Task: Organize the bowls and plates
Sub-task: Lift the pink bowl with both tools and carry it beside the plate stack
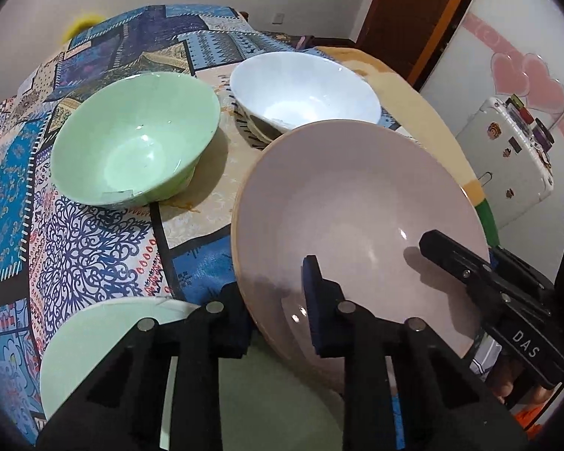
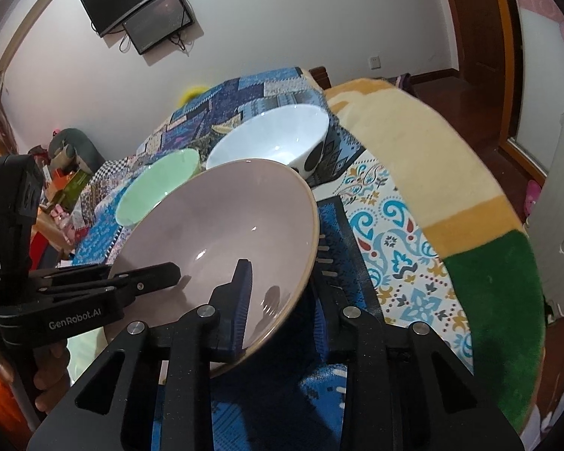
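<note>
Pink bowl: wide, shallow, glossy glazed ceramic, pale mauve inside with a tan unglazed-looking rim; held tilted above the patterned surface, gripped at two points of its rim.
Left tongs: black plastic arms with blue ribbed pads; pinching the near rim of the pink bowl, one pad inside the bowl, the other outside its wall.
Right tongs: same build; clamped on the opposite rim of the pink bowl, one blue pad against the inner face, the other below the outer wall.
Green bowl: deep, round, smooth mint glaze; stands upright on the cloth, a chip or tape-like patch at its near rim.
White bowl: deep, glossy white inside, dark spotted pattern outside; upright behind the pink bowl, just beside the green bowl.
Green plate: flat, pale green, smooth; lies under the left tongs, near the pink bowl's lower edge.
Patchwork cloth: printed fabric, blue, white and red ornament; covers the supporting surface.
Fleece blanket: fuzzy, cream, yellow and green bands; at the right edge.
</note>
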